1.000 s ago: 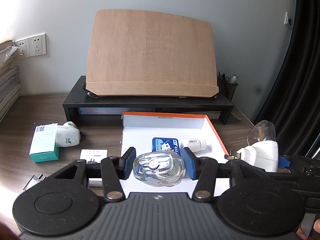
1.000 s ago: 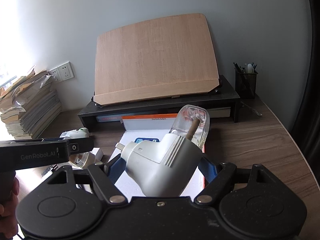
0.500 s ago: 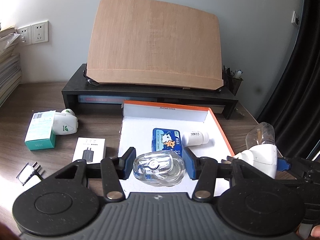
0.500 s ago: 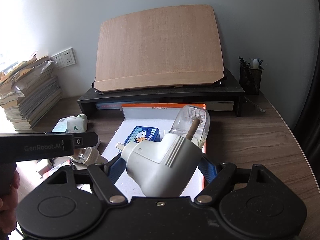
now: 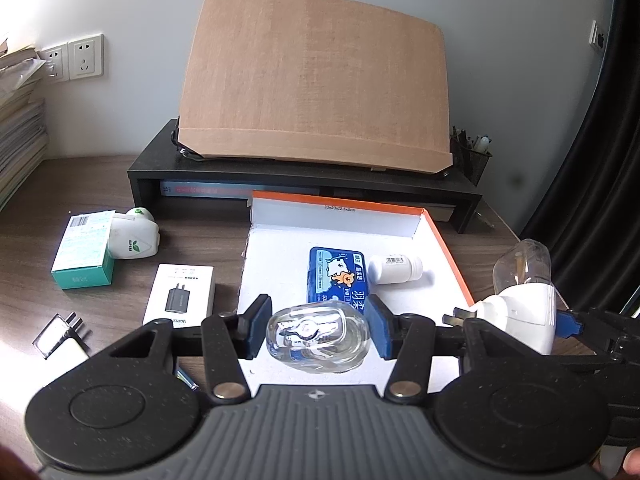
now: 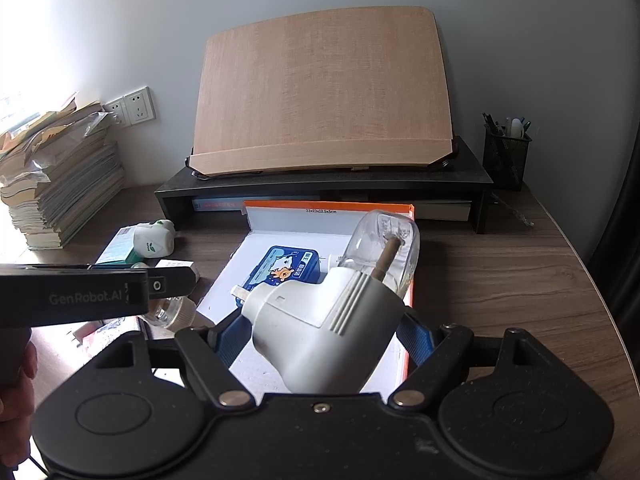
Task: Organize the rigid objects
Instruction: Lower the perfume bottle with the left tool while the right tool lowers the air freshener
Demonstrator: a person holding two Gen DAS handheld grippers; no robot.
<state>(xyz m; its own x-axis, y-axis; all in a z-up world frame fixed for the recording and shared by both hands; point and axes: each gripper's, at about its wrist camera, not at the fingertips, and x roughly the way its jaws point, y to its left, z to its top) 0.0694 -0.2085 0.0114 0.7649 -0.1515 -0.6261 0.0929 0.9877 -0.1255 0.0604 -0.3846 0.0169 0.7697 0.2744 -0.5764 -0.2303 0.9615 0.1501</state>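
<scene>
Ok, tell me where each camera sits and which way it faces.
Left wrist: on the left gripper, looking forward and down over its clear bottle at the orange-edged box; the right gripper shows at the right.
Right wrist: on the right gripper, over its white plug-in vaporizer; the left gripper and a hand show at the left.
Shared: box, blue tissue pack.

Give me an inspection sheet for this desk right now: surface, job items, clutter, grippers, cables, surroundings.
Surface: wooden desk, orange-edged box open on it.
Job's things: blue pack and white bottle in box; green box, charger box, white plug on the desk beside it.
Clutter: paper stack, pen cup.
Grippers: left gripper holds clear bottle; right gripper holds plug-in vaporizer.
Cables: nothing seen.
Surroundings: wooden board on black riser, wall sockets.
</scene>
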